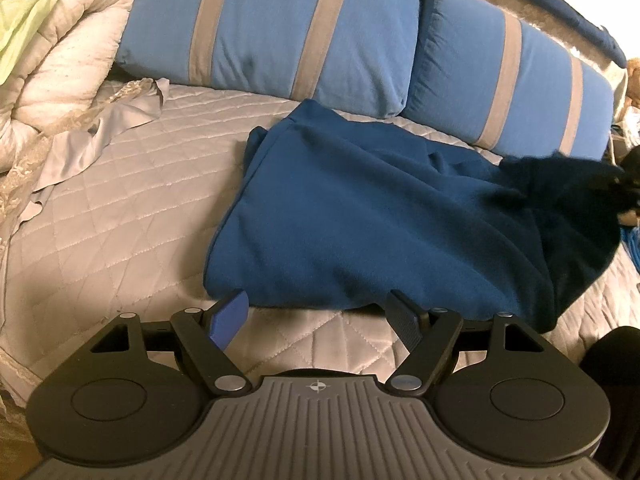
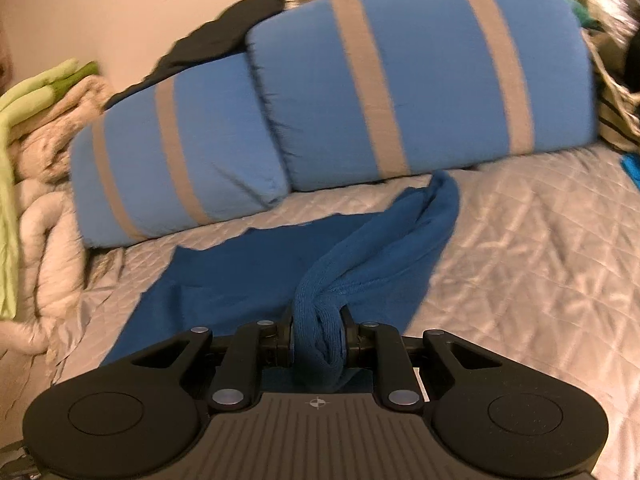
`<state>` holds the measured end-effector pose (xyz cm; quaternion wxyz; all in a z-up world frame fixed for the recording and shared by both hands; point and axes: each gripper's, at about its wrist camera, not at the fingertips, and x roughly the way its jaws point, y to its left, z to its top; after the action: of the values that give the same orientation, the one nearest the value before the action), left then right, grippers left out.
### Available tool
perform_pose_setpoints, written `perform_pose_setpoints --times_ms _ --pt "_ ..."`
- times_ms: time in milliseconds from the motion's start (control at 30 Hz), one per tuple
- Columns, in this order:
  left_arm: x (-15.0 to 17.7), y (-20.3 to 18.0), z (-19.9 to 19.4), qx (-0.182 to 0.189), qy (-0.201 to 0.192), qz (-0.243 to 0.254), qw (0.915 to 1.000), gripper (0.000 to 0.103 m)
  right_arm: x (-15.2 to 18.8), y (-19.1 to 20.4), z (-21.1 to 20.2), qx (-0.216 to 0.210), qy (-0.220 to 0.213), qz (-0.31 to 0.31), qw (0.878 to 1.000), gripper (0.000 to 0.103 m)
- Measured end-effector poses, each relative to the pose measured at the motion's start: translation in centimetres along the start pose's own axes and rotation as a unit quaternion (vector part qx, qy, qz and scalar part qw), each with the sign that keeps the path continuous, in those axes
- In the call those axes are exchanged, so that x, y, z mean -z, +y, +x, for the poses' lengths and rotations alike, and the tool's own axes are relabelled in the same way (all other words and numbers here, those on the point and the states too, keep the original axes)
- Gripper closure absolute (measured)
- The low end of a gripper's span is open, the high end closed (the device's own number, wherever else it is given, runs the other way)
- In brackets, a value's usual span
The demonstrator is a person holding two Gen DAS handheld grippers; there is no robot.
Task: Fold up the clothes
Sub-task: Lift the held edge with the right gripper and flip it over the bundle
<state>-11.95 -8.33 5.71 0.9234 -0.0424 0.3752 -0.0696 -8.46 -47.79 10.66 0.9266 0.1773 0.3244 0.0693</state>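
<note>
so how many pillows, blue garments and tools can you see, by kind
striped pillows: 2
dark blue garment: 1
tools: 2, left tool open, right tool shut on the garment
total: 5

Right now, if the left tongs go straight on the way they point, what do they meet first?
Probably the near hem of the blue garment, just ahead of the open left tongs on the quilted bedspread.

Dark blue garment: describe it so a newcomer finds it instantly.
On the quilted grey bedspread, just in front of two striped light-blue pillows, lies the dark blue garment. It is plain, deeper blue than the pillows, and one bunched end is pinched in the right gripper.
</note>
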Motion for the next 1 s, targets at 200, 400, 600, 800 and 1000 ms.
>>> perform_pose_setpoints --times_ms 200,400,600,800,1000 --pt "0.1 0.4 -0.2 0.002 -0.007 -0.020 0.9998 0.028 -0.4 6.6 2.8 -0.053 0.007 -0.052 0.997 0.082" --pt "0.9 1.7 -1.4 -0.003 -0.020 -0.056 0.9982 0.028 1.4 18.1 8.6 -0.143 0.048 -0.132 0.980 0.083" --pt "2.6 5.1 -3.1 0.007 -0.011 -0.088 0.9960 0.028 7.1 26.2 14.0 -0.183 0.130 -0.229 0.947 0.083" --pt "2.5 8.5 -4.1 -0.011 -0.007 -0.120 0.9927 0.028 8.6 25.9 14.4 -0.173 0.139 -0.235 0.946 0.083" --pt "2.3 9.5 -5.0 -0.028 -0.017 -0.125 0.9916 0.028 9.0 27.2 13.9 -0.156 0.135 -0.260 0.943 0.083"
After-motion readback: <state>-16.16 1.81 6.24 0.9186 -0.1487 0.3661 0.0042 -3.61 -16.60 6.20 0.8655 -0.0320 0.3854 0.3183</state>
